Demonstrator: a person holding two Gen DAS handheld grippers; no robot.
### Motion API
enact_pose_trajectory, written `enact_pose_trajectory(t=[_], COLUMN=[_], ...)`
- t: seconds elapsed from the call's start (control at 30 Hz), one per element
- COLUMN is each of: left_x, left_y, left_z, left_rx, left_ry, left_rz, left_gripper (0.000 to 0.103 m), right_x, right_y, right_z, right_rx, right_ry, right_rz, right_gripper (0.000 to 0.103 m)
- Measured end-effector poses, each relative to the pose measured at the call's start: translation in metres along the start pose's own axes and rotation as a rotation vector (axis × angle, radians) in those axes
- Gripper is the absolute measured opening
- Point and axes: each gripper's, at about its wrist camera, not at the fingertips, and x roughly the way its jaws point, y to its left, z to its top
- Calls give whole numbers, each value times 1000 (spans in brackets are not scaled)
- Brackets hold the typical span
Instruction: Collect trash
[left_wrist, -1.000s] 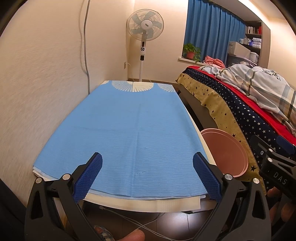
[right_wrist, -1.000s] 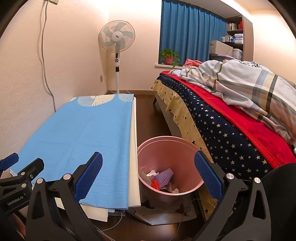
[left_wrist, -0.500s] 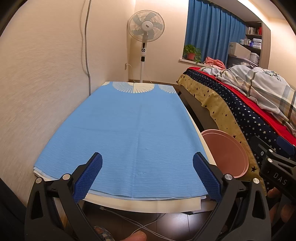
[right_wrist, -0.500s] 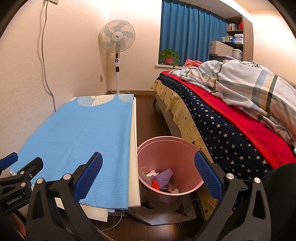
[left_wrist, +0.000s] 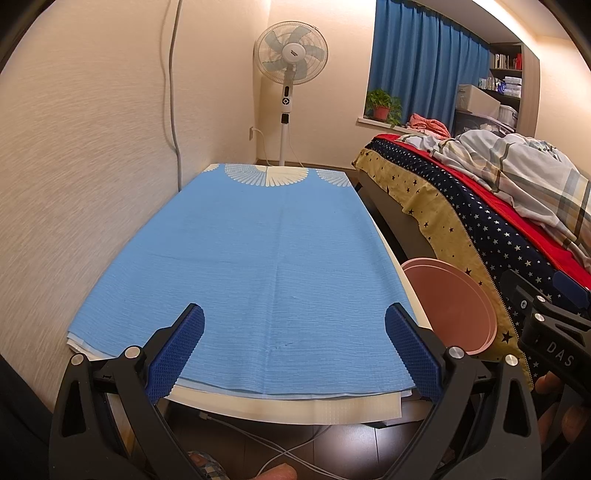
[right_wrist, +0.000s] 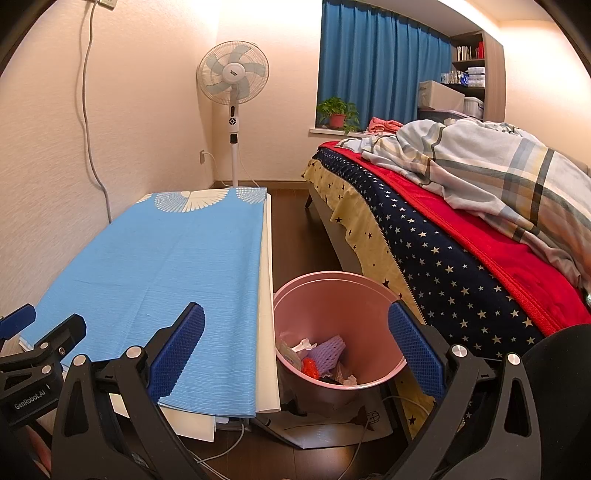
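A pink bin (right_wrist: 334, 291) stands between a blue cloth (right_wrist: 166, 266) and a star-patterned navy bedspread (right_wrist: 443, 269).

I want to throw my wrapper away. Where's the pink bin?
In the right wrist view, the pink bin stands on the floor between the blue-covered table and the bed.

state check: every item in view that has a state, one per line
left gripper: jaws open, holding nothing
right gripper: jaws open, holding nothing
pink bin: upright, no lid, trash inside
blue cloth: spread flat, nothing on it
fan: upright; running or not, cannot tell
blue curtain: drawn shut
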Motion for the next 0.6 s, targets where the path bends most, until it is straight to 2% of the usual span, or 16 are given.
enact_pose_trajectory(t=[0.6], left_x=[0], left_y=[1], left_z=[1], left_rx=[-6], left_ry=[-12], left_rz=[-17], left_gripper=[95], right_x=[0], right_y=[0], right_z=[0], right_rx=[1], right_ry=[1], right_rz=[1], right_gripper=[98])
